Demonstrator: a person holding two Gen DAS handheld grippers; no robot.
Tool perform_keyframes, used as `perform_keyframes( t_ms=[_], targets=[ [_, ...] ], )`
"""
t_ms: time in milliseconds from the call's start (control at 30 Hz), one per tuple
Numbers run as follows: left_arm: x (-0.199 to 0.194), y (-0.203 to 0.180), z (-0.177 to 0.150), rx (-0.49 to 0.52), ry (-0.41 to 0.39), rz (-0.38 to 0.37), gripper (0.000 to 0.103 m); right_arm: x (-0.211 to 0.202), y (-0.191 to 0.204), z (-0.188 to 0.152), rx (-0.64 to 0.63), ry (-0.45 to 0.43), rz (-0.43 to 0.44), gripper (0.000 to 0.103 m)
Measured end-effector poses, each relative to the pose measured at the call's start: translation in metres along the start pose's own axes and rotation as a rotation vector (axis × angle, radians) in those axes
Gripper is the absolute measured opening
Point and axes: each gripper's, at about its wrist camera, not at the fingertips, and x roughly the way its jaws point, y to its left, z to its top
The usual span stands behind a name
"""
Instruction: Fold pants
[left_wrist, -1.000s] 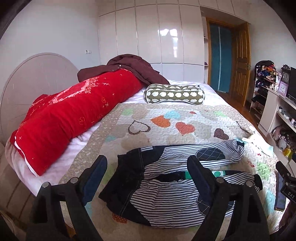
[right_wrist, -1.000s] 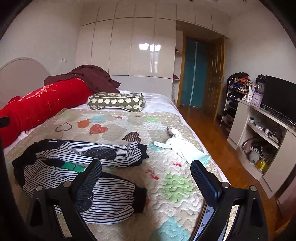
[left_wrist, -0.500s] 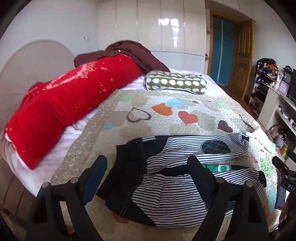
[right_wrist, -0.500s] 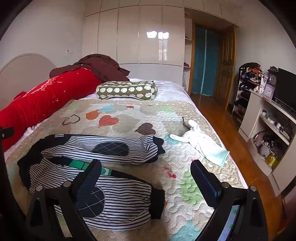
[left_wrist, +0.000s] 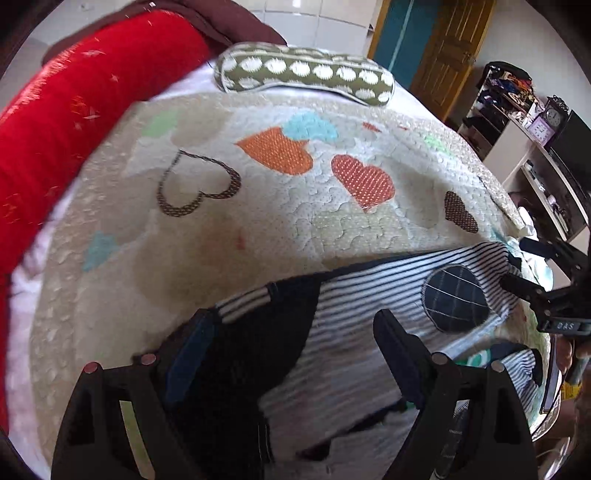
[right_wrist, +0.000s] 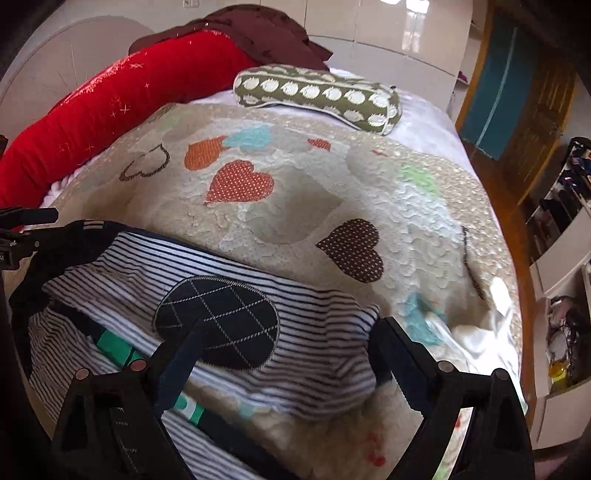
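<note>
Two pillows (right_wrist: 317, 98) beyond pants (right_wrist: 229, 317)

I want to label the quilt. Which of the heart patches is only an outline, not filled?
The brown outlined heart, nearest the red bolster. The orange, red dotted and dark brown hearts are filled.

"DAS" on right hand-held gripper (left_wrist: 532, 269).

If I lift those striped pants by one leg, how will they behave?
The striped knit pants with dark oval knee patches will probably go limp and drape, since the cloth already lies wrinkled on the quilted heart-pattern bedspread. The other leg likely trails behind. They look light, and the textured quilt may drag on them.
</note>
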Motion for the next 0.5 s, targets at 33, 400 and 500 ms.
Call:
perform_keyframes(
  t_ms=[33,400,500],
  targets=[
    [0.008,0.002,0.005,0.011,0.005,-0.010,0.087,0.013,0.000,0.008,-0.013,0.019,0.009,0.095],
    [0.076,-0.015,0.013,0.239,0.142,-0.036,0.072,0.100,0.017,0.029,-0.114,0.152,0.133,0.084],
    [0.063,-0.017,0.014,0.234,0.126,-0.074,0.006,0.092,0.016,0.029,-0.062,0.123,0.208,0.011]
  ],
)
